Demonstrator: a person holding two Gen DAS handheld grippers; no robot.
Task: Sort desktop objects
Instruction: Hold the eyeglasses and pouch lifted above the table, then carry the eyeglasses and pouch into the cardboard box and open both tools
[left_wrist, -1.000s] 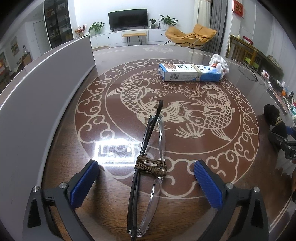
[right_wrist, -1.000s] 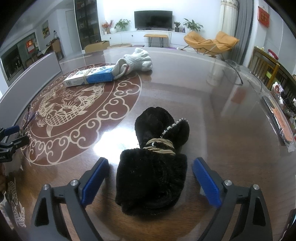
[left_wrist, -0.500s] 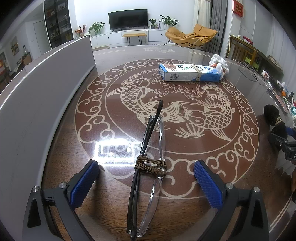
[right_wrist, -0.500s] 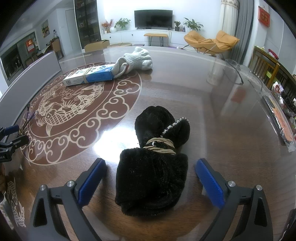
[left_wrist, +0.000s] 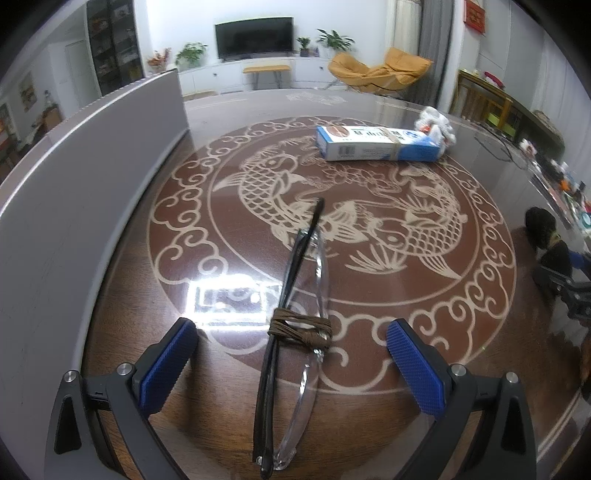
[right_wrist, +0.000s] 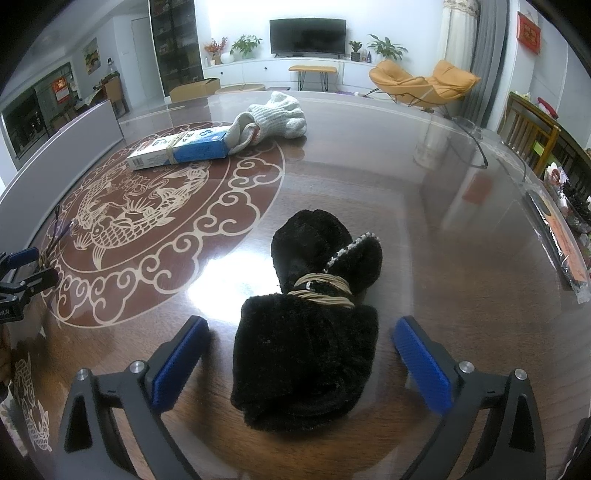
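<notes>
Glossy table (right_wrist: 424, 192): right claw (right_wrist: 301, 354) opening around black fur bundle (right_wrist: 310, 350); left claw (left_wrist: 291, 354) apart, straddling glasses (left_wrist: 291, 332)

right gripper (right_wrist: 301, 360) jaws opening wider, clear of black fuzzy bundle (right_wrist: 310, 354)

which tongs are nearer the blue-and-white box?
Left. The blue-and-white box lies straight ahead of the left tongs; the right tongs, jaws opening around the black bundle, sit farther off.
</notes>
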